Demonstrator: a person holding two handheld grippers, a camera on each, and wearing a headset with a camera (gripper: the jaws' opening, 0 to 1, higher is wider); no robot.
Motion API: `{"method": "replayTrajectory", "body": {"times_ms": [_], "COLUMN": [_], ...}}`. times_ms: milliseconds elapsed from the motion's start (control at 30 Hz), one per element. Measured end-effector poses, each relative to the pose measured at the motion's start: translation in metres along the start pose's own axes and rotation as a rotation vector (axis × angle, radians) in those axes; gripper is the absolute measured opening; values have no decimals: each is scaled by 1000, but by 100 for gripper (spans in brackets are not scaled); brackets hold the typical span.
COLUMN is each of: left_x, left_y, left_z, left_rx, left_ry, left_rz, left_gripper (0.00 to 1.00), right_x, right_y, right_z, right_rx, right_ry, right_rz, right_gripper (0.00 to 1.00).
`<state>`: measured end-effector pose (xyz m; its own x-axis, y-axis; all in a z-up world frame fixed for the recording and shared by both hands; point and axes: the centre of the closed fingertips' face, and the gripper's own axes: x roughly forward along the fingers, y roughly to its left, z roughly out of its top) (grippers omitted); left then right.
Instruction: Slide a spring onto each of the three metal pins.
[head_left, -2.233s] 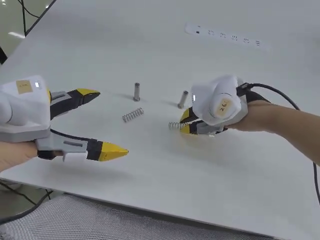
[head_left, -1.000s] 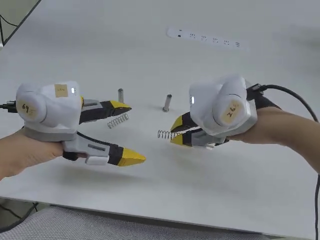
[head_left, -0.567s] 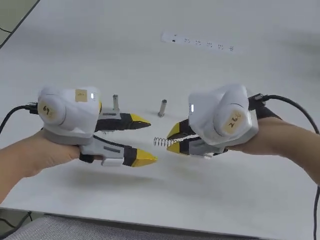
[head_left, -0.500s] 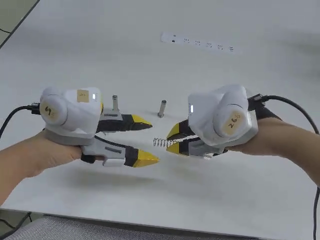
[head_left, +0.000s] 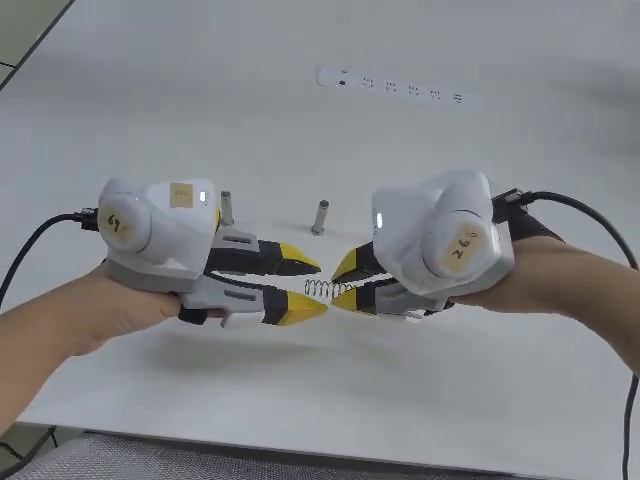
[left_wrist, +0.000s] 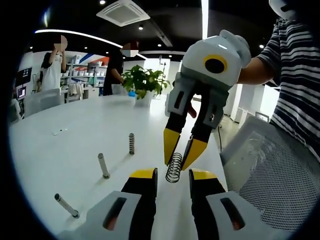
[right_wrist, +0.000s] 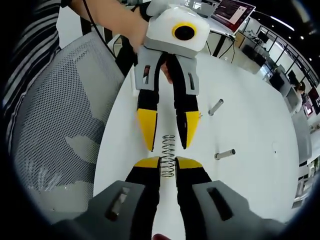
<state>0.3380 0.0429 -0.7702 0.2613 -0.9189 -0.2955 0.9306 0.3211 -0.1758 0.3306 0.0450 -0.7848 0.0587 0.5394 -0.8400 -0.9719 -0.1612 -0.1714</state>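
A small coiled steel spring (right_wrist: 168, 150) is pinched mid-air by the right gripper (right_wrist: 168, 162), its free end flanked by the parted, empty jaws of the left gripper (left_wrist: 173, 174). A handover seems underway; closing is required next.

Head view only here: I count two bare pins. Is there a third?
Observer: Yes. The left gripper view shows a third pin farther along the row. It looks ribbed with coils, so it is likely already loaded.
Operator: Is the handover gripped at both ends?
Observer: No. In that view the left gripper is open, and the spring has its end between the tips with gaps on both sides.
Operator: And the other end?
Observer: The right gripper view shows the right gripper shut on it.
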Motion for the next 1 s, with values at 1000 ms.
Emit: {"method": "replayTrajectory", "body": {"times_ms": [1000], "left_x": [2], "left_y": [-5], "left_z": [3], "left_rx": [0], "left_ry": [-17], "left_rz": [-24], "left_gripper": [9], "right_x": [-3], "right_y": [2], "right_z": [3], "right_rx": [-22], "right_ry": [-5], "right_rz": [11], "right_gripper": [13]}}
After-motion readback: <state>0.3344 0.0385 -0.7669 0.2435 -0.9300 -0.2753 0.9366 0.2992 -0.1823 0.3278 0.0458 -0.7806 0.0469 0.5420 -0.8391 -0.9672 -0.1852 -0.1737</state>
